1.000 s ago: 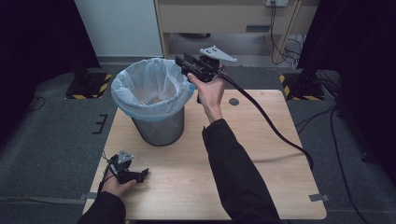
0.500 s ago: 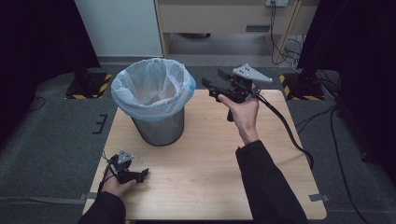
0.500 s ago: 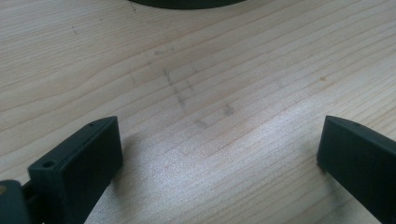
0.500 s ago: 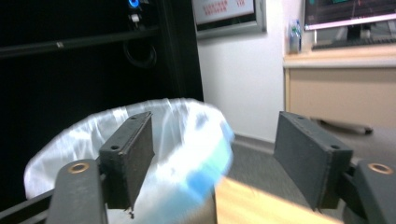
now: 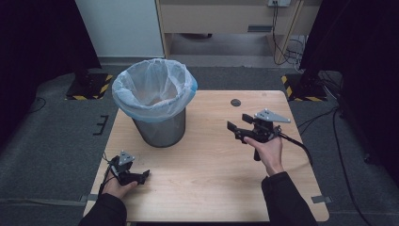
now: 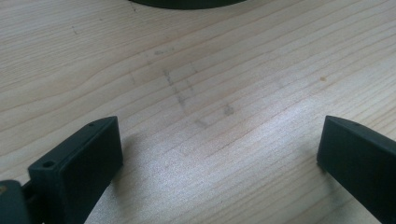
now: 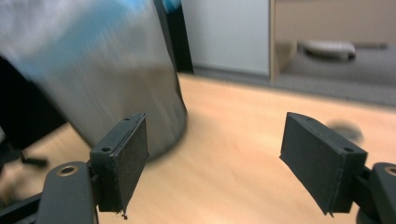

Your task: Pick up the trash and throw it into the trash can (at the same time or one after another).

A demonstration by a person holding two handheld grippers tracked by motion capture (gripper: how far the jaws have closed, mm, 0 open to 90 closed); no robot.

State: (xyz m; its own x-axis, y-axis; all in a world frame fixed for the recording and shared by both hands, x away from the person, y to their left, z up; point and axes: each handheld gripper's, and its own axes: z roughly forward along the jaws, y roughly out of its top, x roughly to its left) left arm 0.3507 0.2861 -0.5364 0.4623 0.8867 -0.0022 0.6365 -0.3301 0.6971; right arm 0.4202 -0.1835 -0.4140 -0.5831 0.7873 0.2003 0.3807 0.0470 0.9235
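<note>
A grey metal bin (image 5: 157, 127) with a white and blue liner (image 5: 153, 89) stands on the back left of the wooden table (image 5: 207, 174). To its right, above the table's right half, a hand holds my right gripper (image 5: 238, 121), which points left toward the bin. Its jaws have just been opening and now stand open with nothing between them. The right gripper view shows these jaws (image 7: 215, 158) wide apart and the bin (image 7: 102, 74) blurred at left. My left gripper (image 5: 142, 175) rests on the table near the front left corner. Its jaws (image 6: 219, 154) are open over bare wood.
A small dark round spot (image 5: 235, 102) marks the table behind the right gripper. The right gripper's cable (image 5: 301, 146) trails off the table's right edge. A wooden cabinet (image 5: 226, 16) and cables stand on the grey floor beyond the table.
The right hand has swung away from the bin's rim, rightward and down over the table, and its jaws are wider apart. The left hand has stayed in place.
</note>
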